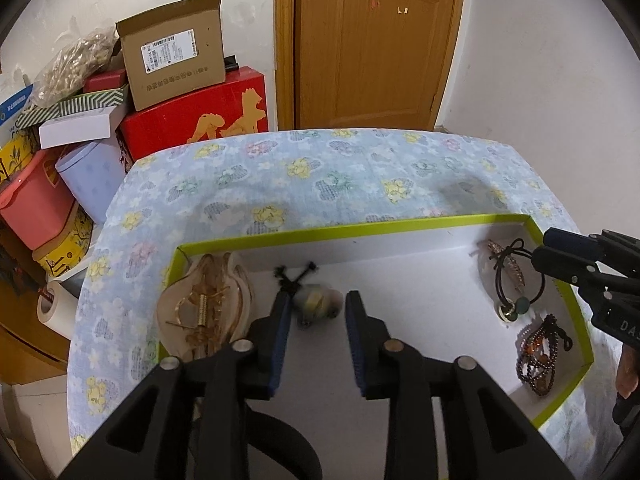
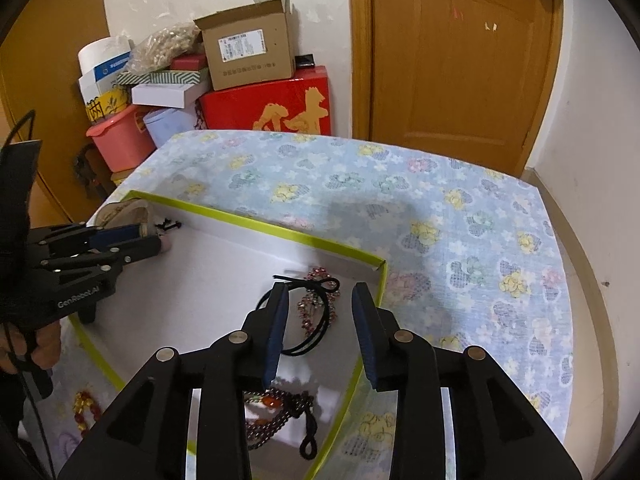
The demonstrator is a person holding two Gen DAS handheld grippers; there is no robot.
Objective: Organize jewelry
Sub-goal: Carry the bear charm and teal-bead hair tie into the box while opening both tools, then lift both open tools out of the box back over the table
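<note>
A shallow white box with a green rim (image 1: 360, 232) lies on the flowered cloth. My left gripper (image 1: 318, 300) stands open over its near left part. A blurred green-and-pink hair bobble with a black bow (image 1: 318, 308) lies between the fingers, and the pads are clear of it. A large clear beige claw clip (image 1: 204, 312) sits beside it. My right gripper (image 2: 320, 292) is open above a black hair elastic (image 2: 316, 332) and a pink rhinestone clip (image 2: 316, 300) in the box's right corner. A dark beaded bracelet (image 2: 280, 408) lies nearer.
A red-and-gold bracelet (image 2: 84, 404) lies on the cloth outside the box (image 2: 260, 220). The flowered cloth (image 2: 460, 240) stretches bare beyond the box to the table's rounded edge. Stacked cartons and tubs (image 1: 176, 48) stand at the back left beside a wooden door (image 1: 376, 40).
</note>
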